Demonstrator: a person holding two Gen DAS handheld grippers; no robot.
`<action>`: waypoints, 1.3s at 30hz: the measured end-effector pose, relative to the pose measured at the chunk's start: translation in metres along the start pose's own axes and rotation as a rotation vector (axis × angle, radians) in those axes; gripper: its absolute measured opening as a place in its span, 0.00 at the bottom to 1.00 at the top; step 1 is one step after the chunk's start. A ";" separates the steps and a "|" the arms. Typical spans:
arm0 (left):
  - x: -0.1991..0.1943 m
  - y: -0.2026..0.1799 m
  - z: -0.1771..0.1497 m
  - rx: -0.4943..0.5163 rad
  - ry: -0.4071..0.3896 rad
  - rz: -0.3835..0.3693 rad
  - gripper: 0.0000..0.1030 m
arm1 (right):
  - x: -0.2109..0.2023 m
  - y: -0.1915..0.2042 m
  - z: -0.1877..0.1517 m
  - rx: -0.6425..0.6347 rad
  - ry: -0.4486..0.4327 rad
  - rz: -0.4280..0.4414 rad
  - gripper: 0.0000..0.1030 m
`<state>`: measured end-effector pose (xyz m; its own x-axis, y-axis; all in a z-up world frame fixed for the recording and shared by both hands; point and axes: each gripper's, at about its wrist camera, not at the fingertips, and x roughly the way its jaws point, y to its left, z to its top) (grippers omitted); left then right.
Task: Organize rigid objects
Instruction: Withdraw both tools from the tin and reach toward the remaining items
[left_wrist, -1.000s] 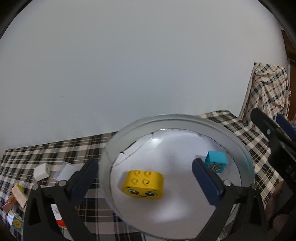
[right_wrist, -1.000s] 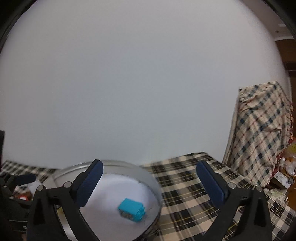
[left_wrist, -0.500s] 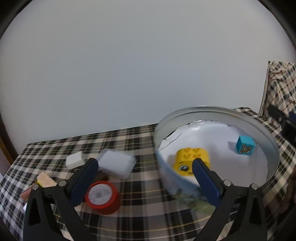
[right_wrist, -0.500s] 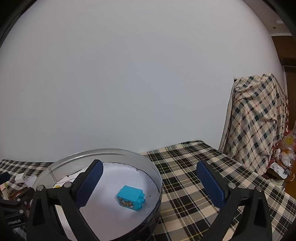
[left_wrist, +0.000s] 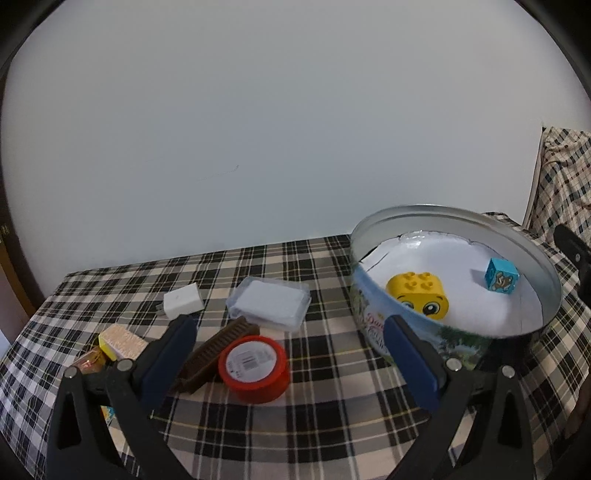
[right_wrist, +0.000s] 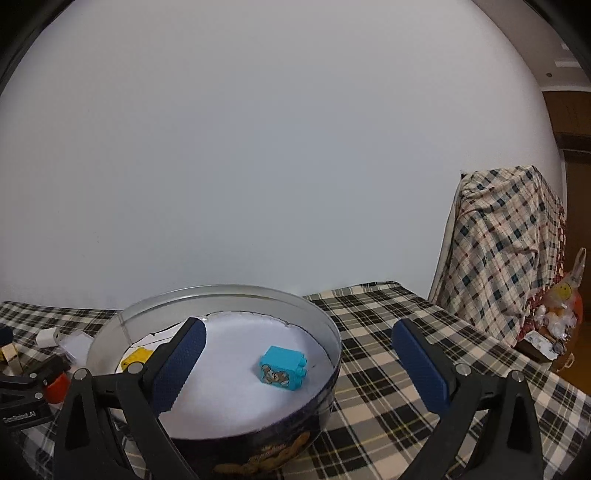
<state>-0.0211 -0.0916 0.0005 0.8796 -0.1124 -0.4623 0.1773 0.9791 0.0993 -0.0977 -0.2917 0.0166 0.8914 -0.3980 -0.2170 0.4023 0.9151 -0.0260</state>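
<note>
left gripper (left_wrist: 291, 354) wide, empty, red tape roll (left_wrist: 254, 368) at its 12 o'clock, likely next pick | right gripper (right_wrist: 295, 363) wide, empty | round tin (left_wrist: 517, 236) at 2 o'clock collects yellow brick (left_wrist: 419, 293), blue brick (left_wrist: 501, 276)
</note>
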 end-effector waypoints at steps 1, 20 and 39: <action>0.000 0.003 -0.001 -0.003 0.006 -0.003 1.00 | -0.001 0.001 -0.001 0.004 0.008 0.003 0.99; -0.009 0.125 -0.037 -0.160 0.178 0.062 0.99 | -0.035 0.096 -0.012 -0.071 0.062 0.244 0.99; 0.024 0.196 -0.070 -0.317 0.416 0.078 0.98 | -0.001 0.244 -0.035 -0.311 0.399 0.470 0.99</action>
<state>0.0040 0.1096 -0.0525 0.6240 -0.0238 -0.7810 -0.0805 0.9923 -0.0945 -0.0080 -0.0660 -0.0238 0.7874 0.0446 -0.6148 -0.1393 0.9844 -0.1070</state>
